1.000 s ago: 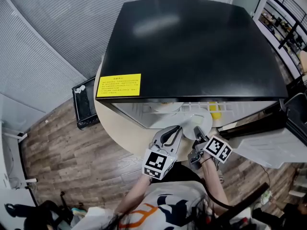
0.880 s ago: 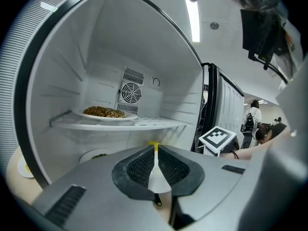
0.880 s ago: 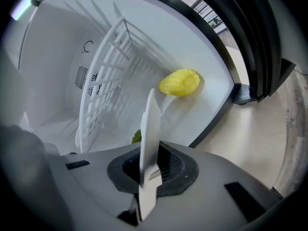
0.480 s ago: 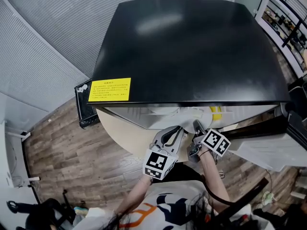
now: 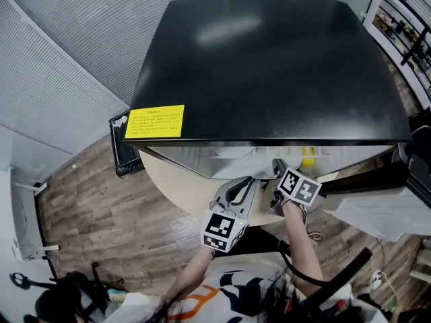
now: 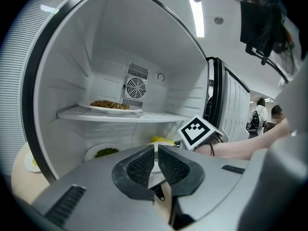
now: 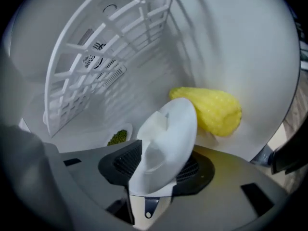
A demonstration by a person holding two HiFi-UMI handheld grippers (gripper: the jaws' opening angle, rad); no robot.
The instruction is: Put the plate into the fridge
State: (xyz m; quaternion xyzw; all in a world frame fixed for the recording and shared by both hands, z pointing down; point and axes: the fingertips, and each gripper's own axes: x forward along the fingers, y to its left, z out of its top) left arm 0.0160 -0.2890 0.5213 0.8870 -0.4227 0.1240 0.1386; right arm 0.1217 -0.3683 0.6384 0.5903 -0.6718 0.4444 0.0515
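Setting: a black-topped fridge stands over a round table. Its door is swung open toward the right of the head view. A yellow label sits at the lower-left corner of the top.
Left side: the left gripper is held outside the fridge mouth, pointing in. Its jaws are drawn together to a thin slit, with nothing held between them.
Right side: the right gripper reaches into the lower compartment. Its jaws have just been opening and now stand apart. The plate is between them, and the pads do not clamp it.
Task item: the white plate is inside the fridge, at centre frame of the right gripper view. It is tilted up on edge between the parted jaws. Whether its lower edge rests on the fridge floor cannot be told.
Upper level: a shelf carries a dish of brown food, left of centre in the left gripper view.
Lower level: a yellow corn cob lies just behind the plate, to its right. A small dish of green food sits lower left.
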